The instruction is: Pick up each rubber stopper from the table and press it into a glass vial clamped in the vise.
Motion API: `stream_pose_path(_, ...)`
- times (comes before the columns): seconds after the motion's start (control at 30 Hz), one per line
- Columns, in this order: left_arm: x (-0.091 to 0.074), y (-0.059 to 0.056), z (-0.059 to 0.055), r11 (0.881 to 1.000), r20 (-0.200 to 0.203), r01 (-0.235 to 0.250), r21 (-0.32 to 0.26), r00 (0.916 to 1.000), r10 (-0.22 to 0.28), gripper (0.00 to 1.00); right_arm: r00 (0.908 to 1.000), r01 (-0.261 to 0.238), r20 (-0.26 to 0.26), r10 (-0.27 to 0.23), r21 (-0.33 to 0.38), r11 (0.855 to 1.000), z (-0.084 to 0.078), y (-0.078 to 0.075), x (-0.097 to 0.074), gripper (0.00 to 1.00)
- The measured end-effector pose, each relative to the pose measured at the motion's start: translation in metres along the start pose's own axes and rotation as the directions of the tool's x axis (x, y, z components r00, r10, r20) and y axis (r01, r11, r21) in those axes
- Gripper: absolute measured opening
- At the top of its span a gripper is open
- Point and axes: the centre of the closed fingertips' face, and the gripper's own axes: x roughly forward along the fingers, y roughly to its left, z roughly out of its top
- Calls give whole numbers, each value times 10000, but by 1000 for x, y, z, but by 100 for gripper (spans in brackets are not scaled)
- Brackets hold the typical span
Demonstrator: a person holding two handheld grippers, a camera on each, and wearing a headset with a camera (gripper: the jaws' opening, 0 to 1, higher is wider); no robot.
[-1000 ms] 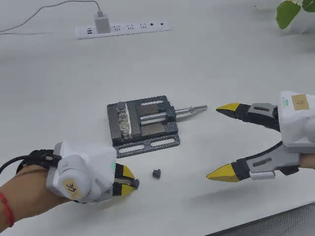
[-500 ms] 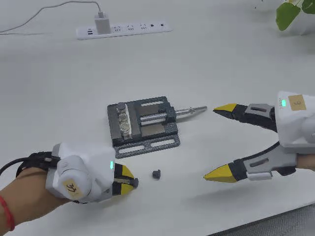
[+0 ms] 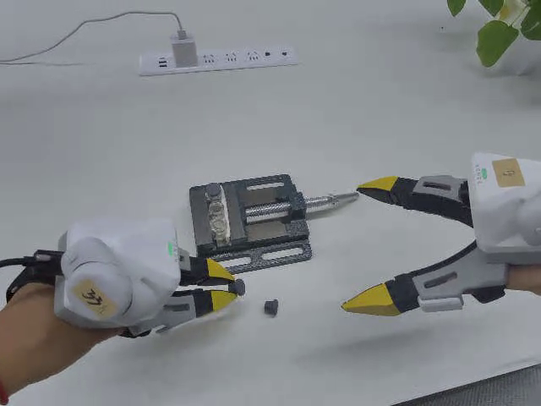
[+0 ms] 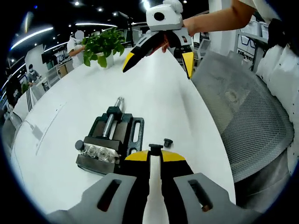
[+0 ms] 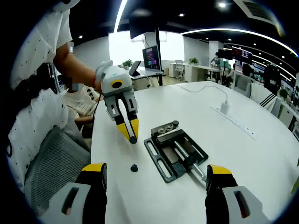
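Observation:
The dark vise (image 3: 254,222) sits mid-table and clamps a row of glass vials (image 3: 219,216); the far vial carries a dark stopper (image 3: 213,190). My left gripper (image 3: 230,293) hovers just in front of the vise, shut on a small black rubber stopper (image 3: 240,288); in its own view that stopper (image 4: 155,148) sits at the jaw tips with the vials (image 4: 96,150) ahead to the left. A second stopper (image 3: 270,308) lies loose on the table to its right. My right gripper (image 3: 365,245) stands wide open to the right of the vise, empty, with the left gripper (image 5: 127,127) facing it.
The vise's screw handle (image 3: 331,200) points at the right gripper's upper finger. A white power strip (image 3: 215,57) with a plug lies at the back, and plant leaves (image 3: 499,30) hang at the far right. The table edge (image 3: 473,385) runs close by at the lower right.
My left gripper has risen and moved closer to the vise, still gripping its stopper. The right gripper has edged left toward the vise screw. The head camera has shifted.

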Motion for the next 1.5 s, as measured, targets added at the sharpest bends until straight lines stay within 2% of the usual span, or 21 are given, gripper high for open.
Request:
stream_pose_path(0.13,-8,6,17,9990,487,-331,-313,9982,346,4,9996,-227,177,229,-117,9997,18,3,4,82)
stream_pose_path(0.37,-18,6,41,9975,1082,-541,-457,9924,588,4,9963,-795,313,805,-299,9964,45,14,11,72)
stream_pose_path(0.43,-20,6,47,9968,1261,-574,-561,9899,641,4,9951,-948,257,954,-257,9952,50,17,13,69)
stream_pose_path(0.53,-22,6,55,9955,1515,-596,-740,9859,703,4,9931,-1168,-28,1168,-252,9928,49,19,17,61)
stream_pose_path(0.87,-27,7,71,9929,2012,-657,-993,9759,847,4,9801,-1975,-301,1962,-528,9789,63,33,27,38)
stream_pose_path(1.17,-31,6,80,9926,2252,-699,-993,9701,909,4,9691,-2455,-409,2432,-676,9670,67,41,31,21)
stream_pose_path(1.5,-33,5,82,9927,2333,-700,-984,9681,914,4,9653,-2603,-442,2575,-777,9624,71,45,34,14)
